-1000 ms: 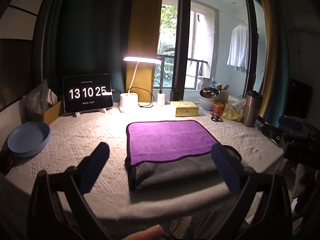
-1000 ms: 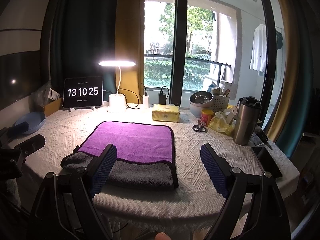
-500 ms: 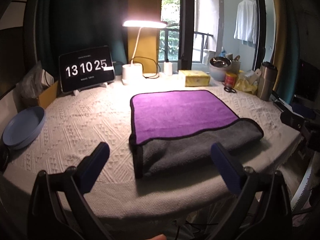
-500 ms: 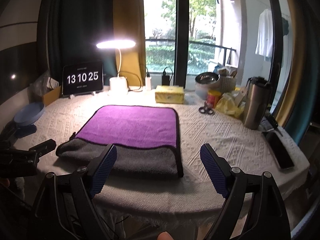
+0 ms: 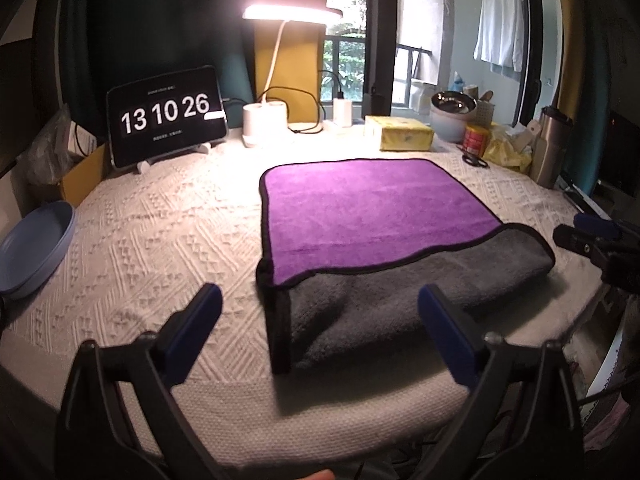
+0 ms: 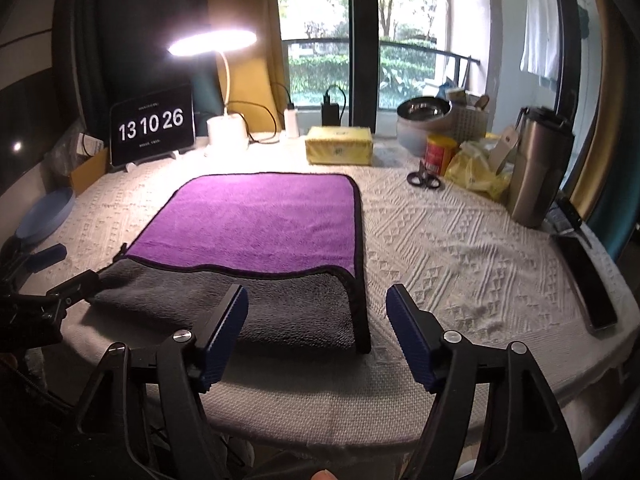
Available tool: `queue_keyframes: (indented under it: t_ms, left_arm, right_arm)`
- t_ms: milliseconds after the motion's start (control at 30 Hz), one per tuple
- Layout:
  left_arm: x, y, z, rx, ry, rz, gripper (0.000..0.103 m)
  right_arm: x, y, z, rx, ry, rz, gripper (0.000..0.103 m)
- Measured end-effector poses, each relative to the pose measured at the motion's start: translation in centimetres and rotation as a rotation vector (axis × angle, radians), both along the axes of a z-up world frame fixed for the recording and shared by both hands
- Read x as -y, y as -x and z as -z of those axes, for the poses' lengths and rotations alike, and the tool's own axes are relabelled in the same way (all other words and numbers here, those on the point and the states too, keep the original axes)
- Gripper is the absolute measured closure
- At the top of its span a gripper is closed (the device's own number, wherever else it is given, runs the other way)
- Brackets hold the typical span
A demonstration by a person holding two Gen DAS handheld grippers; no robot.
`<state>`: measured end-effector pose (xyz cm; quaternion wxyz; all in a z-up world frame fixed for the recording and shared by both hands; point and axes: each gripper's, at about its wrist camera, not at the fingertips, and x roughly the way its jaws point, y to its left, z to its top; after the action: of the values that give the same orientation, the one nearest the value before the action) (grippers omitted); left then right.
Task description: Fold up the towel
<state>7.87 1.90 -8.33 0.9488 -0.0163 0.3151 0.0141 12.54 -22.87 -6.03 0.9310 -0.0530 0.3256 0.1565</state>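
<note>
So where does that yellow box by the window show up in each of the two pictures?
Left wrist view: the yellow box sits right of centre, behind the towel's far right corner.
Right wrist view: the yellow box is near centre, behind the towel's far right corner.
Shared landmark: the clock screen, at left.
</note>
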Motion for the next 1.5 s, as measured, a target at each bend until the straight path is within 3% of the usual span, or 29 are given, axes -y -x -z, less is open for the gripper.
queue_keyframes:
  t_ms: [167,233,367,667,733,767,933,1100,1500]
  left_arm:
    - [0.2,-1.8,1.3,-0.052,-0.007,0.017,0.016]
    - [0.3,-2.3,1.9,-0.077,-0.011,0.025,0.026]
    - [0.0,-3.3,3.2,-0.123,-0.022,0.022,0.031]
    - [0.0,-3.8,4.1,-0.137,-0.030,0.043,0.040]
    - [-0.1,-3.8,4.1,-0.136,-0.018,0.053,0.046]
    - [-0.1,-3.8,4.1,-0.134,-0.015,0.060,0.048]
    - [0.5,-3.5,3.9,-0.118,-0.012,0.071,0.076]
    - [0.5,-3.2,3.4,-0.104,0.000,0.081,0.087]
    - [0.1,-2.4,-0.2,-0.032,0.043,0.093,0.087]
  right_arm:
    - [0.3,-2.2,1.2,-0.046,-0.017,-0.006,0.040]
    - [0.5,-2.9,1.6,-0.061,-0.032,-0.007,0.043]
    - [0.7,-4.7,2.9,-0.093,-0.039,-0.001,0.045]
    - [-0.3,-6.4,4.4,-0.126,-0.013,-0.032,0.063]
    - [-0.6,-6.4,4.5,-0.125,-0.002,-0.038,0.066]
    - [-0.6,-6.4,4.5,-0.124,0.003,-0.036,0.072]
    - [-0.4,-6.3,4.6,-0.113,0.010,-0.025,0.095]
    - [-0.3,-5.5,3.8,-0.072,0.034,-0.032,0.097]
    - [-0.3,-3.3,-0.1,0.053,0.007,-0.043,0.097]
